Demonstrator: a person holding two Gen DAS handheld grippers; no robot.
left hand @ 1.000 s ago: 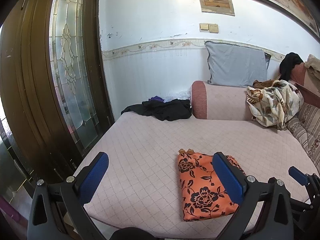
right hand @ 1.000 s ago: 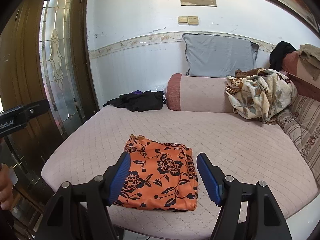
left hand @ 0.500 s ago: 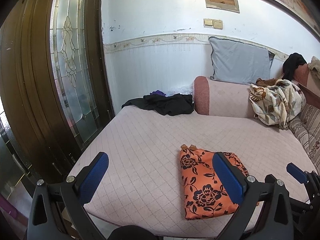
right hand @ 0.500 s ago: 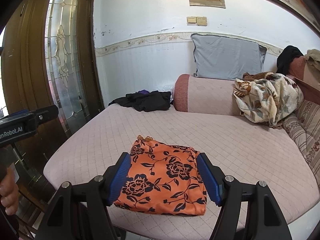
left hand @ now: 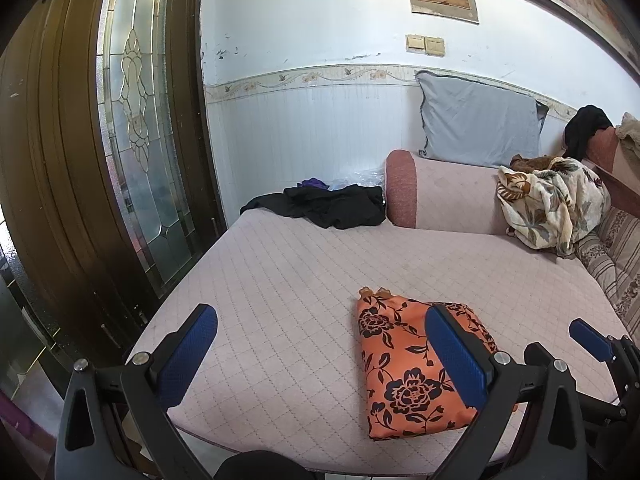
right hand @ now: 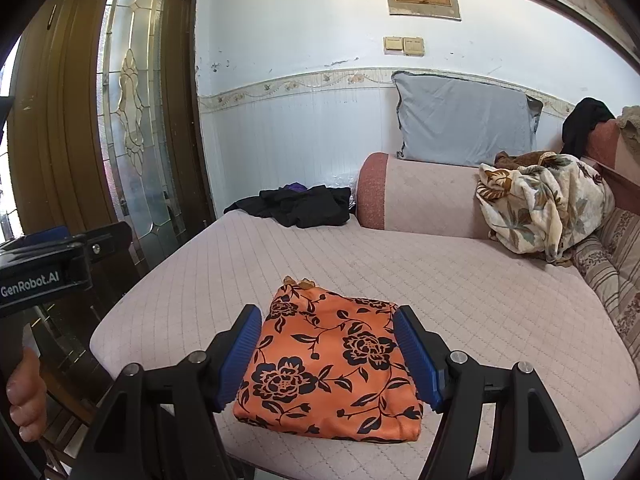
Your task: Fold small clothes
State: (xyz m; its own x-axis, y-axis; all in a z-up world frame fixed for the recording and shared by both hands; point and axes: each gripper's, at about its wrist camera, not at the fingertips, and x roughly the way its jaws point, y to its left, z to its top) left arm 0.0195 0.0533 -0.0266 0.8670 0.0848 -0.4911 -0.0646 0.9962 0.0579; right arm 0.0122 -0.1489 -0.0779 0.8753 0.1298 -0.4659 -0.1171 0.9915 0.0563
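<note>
Near the front edge of the pink quilted daybed (right hand: pixel 460 280) lies the orange garment with black flowers (right hand: pixel 332 364), folded into a flat, thick rectangle. The right gripper (right hand: pixel 328 354) hovers with jaws spread, framing it and gripping nothing. The left gripper (left hand: pixel 320 360) gapes wide and empty; its right finger hides part of the cloth. Both gripper bodies are cut off below.

folded orange black-flowered garment (right hand: pixel 332 364) lies flat near the cushion's front edge.
</note>
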